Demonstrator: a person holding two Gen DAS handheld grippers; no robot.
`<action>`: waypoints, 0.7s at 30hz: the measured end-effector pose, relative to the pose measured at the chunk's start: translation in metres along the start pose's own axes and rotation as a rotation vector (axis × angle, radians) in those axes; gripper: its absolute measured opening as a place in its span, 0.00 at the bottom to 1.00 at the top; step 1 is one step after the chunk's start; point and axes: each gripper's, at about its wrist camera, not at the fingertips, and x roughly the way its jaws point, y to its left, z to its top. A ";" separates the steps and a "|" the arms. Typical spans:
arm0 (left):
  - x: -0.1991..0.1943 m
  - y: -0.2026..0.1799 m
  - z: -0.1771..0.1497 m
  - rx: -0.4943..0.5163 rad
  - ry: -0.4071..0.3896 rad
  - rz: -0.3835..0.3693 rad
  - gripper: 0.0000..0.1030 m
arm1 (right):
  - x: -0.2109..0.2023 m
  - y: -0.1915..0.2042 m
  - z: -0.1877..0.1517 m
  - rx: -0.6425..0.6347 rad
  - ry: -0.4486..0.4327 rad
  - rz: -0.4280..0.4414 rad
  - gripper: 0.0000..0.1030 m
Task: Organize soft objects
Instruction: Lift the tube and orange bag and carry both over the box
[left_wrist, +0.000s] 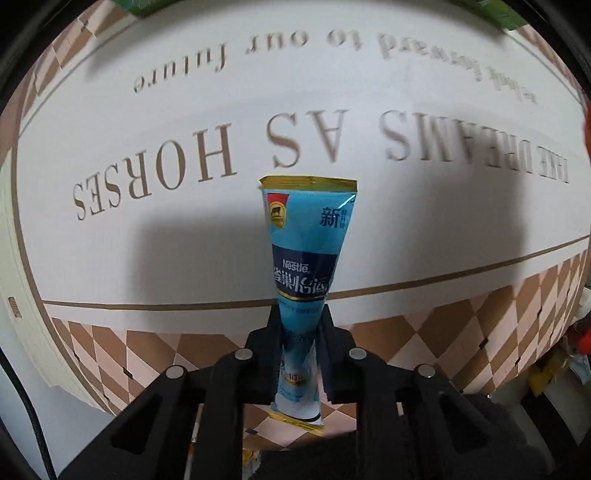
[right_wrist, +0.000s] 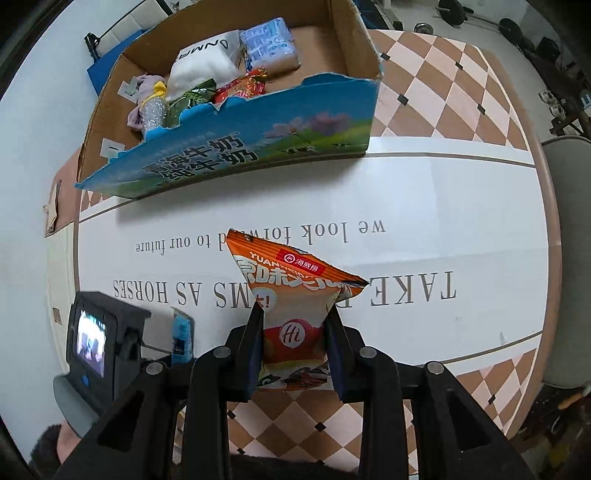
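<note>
The counter (left_wrist: 110, 258) is showing, upside down, "TAKE DREAMS AS HORSES" and "we look forward to our future". The blue sachet (left_wrist: 308, 251) is displaying "Nestle"; the orange packet (right_wrist: 295, 295) is displaying "YUAN" and "Hi".

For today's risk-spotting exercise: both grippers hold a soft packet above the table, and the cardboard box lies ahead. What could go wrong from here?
1. The blue Nestle sachet is pinched near its lower end by the left gripper, so it may flop or slip.
2. The orange packet bulges between the right gripper fingers; squeezing could crush it.
3. The cardboard box already holds items, so a drop may land on top.
</note>
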 end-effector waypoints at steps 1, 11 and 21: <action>-0.009 -0.002 -0.002 -0.003 -0.025 -0.006 0.14 | -0.002 0.000 0.000 0.000 -0.004 0.000 0.31; -0.145 -0.012 0.013 0.012 -0.274 -0.163 0.14 | -0.043 0.002 0.018 0.008 -0.080 0.053 0.31; -0.258 0.009 0.075 -0.003 -0.433 -0.231 0.14 | -0.095 0.023 0.070 -0.027 -0.177 0.111 0.31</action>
